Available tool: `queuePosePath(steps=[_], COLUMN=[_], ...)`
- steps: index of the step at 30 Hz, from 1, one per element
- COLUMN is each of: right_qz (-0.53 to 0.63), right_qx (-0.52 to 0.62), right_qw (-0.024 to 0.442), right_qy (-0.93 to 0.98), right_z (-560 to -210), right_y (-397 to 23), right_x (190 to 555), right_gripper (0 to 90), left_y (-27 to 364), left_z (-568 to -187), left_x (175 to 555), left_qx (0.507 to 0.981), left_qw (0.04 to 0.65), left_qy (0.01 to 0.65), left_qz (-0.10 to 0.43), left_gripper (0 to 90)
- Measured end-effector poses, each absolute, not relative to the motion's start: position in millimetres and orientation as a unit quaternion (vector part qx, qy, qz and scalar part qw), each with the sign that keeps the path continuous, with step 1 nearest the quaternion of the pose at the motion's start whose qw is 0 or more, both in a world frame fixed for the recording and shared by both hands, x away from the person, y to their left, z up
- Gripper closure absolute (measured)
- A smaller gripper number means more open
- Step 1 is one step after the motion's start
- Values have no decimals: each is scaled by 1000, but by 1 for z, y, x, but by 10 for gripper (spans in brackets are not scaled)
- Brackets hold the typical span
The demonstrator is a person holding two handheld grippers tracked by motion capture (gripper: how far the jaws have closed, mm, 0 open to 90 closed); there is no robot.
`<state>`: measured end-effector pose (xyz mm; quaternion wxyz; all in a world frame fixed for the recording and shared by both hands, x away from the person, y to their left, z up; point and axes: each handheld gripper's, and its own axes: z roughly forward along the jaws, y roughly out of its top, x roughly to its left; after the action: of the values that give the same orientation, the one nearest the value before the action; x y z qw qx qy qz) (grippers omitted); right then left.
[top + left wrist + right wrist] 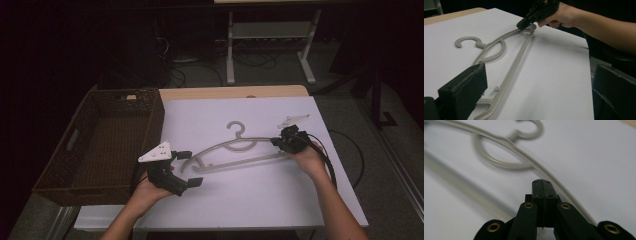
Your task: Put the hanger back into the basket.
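A grey plastic hanger [245,161] lies flat on the white tabletop [260,200], hook pointing away from me. My left gripper [190,169] sits by the hanger's left end with its jaws wide apart; in its own view the hanger [516,65] runs away between the two black pads, nothing pinched by the left gripper [539,75]. My right gripper [276,142] rests at the hanger's right end, where the right gripper [522,25] touches the corner. In its own view the right gripper [541,185] has its pads pressed together and the hanger [499,164] arm passes just beside them.
A dark woven basket [152,120] stands at the table's left side, close behind my left hand. Cables [350,150] trail off the right edge. A white desk frame [231,55] stands on the floor beyond the table.
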<state>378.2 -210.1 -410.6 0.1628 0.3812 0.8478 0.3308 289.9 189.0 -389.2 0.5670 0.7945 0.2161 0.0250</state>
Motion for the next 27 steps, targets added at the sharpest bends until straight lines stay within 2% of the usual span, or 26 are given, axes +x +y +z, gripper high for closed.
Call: queuePosePath(steps=[10,21,27], right_qz=[364,357,343], right_qx=[325,311,304], right_qw=[132,101,107], right_qy=[863,875,882], right_z=[-408,-422,-426], right_y=[-165,-147,-143], right_x=[347,348,347], right_gripper=[895,895,895], left_y=[189,191,191], left_z=[-392,-393,-393], left_x=[289,290,290], left_qx=[794,796,797], left_qw=[567,563,563], left_qy=[220,220,219], left_qz=[23,23,24], left_gripper=[0,0,0])
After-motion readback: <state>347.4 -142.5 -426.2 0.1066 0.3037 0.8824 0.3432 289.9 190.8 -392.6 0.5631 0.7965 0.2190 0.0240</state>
